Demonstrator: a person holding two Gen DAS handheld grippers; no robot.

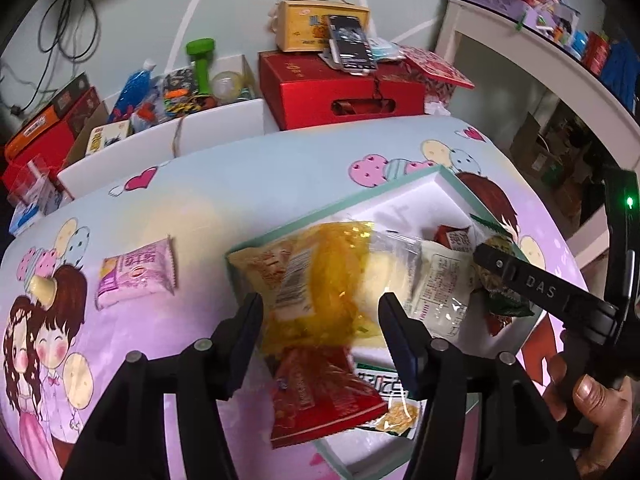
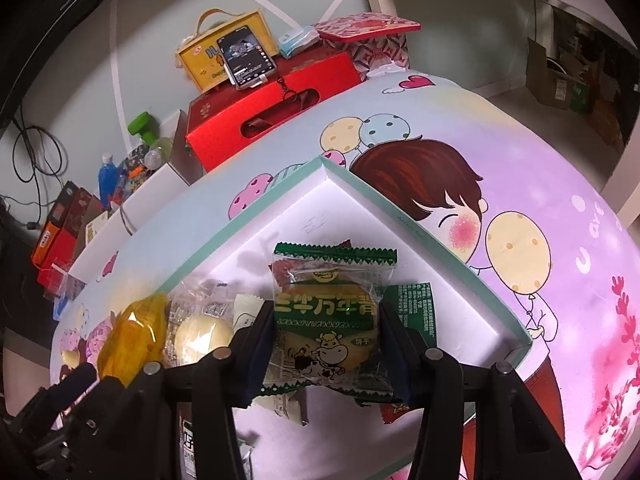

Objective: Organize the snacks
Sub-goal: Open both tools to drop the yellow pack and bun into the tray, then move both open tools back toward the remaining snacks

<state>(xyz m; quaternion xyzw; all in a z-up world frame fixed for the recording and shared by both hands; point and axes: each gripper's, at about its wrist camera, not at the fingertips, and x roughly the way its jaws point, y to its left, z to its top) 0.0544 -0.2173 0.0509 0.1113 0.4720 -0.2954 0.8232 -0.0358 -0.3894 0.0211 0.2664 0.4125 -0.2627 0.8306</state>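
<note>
A white tray with a teal rim (image 1: 340,204) (image 2: 400,208) lies on the cartoon-print tablecloth and holds several snack packets. My left gripper (image 1: 320,308) is over the tray, its fingers on either side of a yellow packet (image 1: 324,280); contact is unclear. A red packet (image 1: 320,392) lies below it. My right gripper (image 2: 326,324) is shut on a green-edged clear biscuit packet (image 2: 328,320) above the tray; its finger also shows in the left wrist view (image 1: 520,280). A pink packet (image 1: 136,274) lies on the cloth left of the tray.
Behind the table stand a red gift box (image 1: 340,92) (image 2: 272,104), a yellow carry box (image 1: 316,24) with a phone (image 1: 352,42) leaning on it, and a white bin of clutter (image 1: 180,92). White shelves (image 1: 560,80) stand at the right.
</note>
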